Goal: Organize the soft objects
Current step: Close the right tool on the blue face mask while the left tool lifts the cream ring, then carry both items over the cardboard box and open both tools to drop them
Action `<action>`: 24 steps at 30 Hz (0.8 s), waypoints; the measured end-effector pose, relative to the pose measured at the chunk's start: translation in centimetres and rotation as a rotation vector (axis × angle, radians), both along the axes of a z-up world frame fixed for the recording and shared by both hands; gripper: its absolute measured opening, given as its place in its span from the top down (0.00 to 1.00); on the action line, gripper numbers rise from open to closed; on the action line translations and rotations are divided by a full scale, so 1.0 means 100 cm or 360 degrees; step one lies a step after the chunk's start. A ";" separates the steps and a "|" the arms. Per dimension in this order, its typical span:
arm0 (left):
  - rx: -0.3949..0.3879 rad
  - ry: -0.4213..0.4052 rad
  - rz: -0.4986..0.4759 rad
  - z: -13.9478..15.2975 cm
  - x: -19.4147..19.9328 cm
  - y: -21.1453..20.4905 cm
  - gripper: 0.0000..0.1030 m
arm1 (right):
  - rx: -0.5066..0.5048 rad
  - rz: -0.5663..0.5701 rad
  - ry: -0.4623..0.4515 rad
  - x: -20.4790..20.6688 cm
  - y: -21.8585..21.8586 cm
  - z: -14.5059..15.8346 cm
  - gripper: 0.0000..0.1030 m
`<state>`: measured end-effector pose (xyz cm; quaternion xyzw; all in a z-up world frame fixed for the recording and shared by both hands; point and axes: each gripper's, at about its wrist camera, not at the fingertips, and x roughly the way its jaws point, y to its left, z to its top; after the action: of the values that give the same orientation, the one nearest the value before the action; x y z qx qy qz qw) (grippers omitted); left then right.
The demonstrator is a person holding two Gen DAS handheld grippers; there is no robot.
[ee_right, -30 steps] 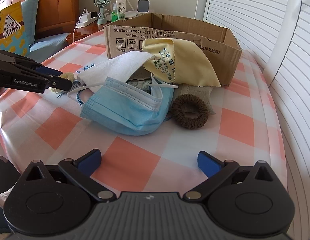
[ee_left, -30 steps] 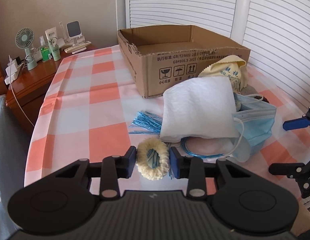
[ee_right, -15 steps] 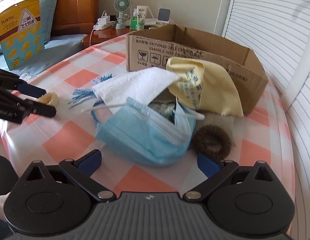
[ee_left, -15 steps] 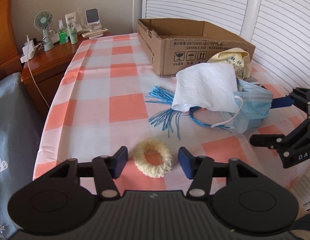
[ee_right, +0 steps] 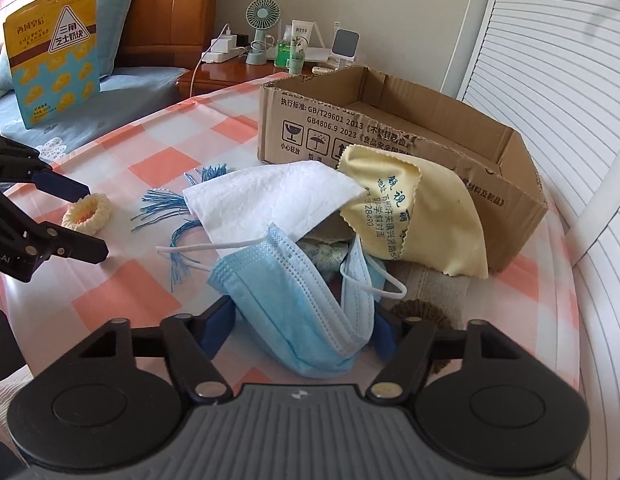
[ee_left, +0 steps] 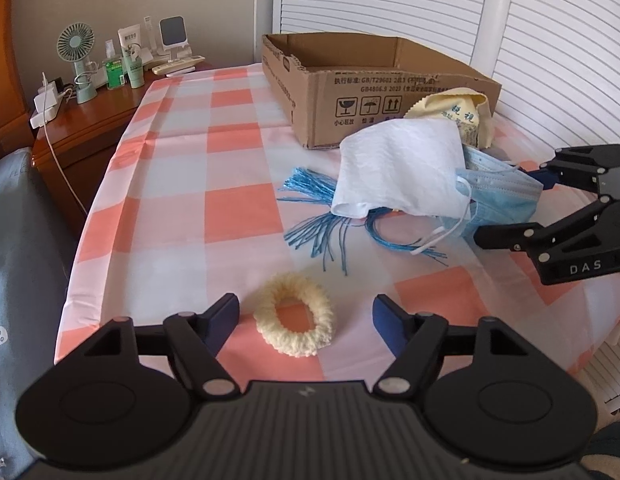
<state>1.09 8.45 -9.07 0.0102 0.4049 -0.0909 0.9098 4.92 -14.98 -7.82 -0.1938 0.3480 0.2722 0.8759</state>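
The right claw [ee_right: 304, 330] is closing around the limp, light blue mask [ee_right: 294, 304] (best pinched at its folded edge), while the left claw [ee_left: 306, 318] is opening around the cream scrunchie [ee_left: 294, 325] near the tabletop's [ee_left: 238, 208] front edge.

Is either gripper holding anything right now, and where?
Left gripper: nothing, jaws opening around the cream scrunchie. Right gripper: closing on the blue mask's folded lower edge.

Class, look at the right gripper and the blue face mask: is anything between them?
Nothing visible. The right gripper is closing with the blue face mask already between its fingers; only the mask's own white ear loop drapes nearby, and the brown hair tie lies off to the right.
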 end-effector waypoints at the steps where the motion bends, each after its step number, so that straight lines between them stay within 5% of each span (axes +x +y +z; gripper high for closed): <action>1: 0.0001 0.0000 0.0001 0.000 0.000 0.000 0.29 | 0.0000 -0.0009 -0.0006 -0.002 -0.001 0.001 0.37; 6: 0.0017 0.0010 -0.0009 0.001 -0.001 0.000 0.34 | -0.0013 -0.0057 -0.0011 -0.010 -0.008 0.008 0.58; 15: 0.0017 0.0009 -0.0011 0.004 -0.002 0.002 0.63 | -0.0019 -0.0081 -0.0010 -0.026 -0.023 0.021 0.79; 24: 0.0008 0.0026 -0.0072 0.014 -0.006 0.000 0.71 | -0.0005 -0.0084 -0.0040 -0.035 -0.031 0.036 0.79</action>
<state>0.49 8.42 -7.69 0.0208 0.4121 -0.1105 0.9042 1.40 -18.11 -4.26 -0.1894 0.3423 0.2458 0.8869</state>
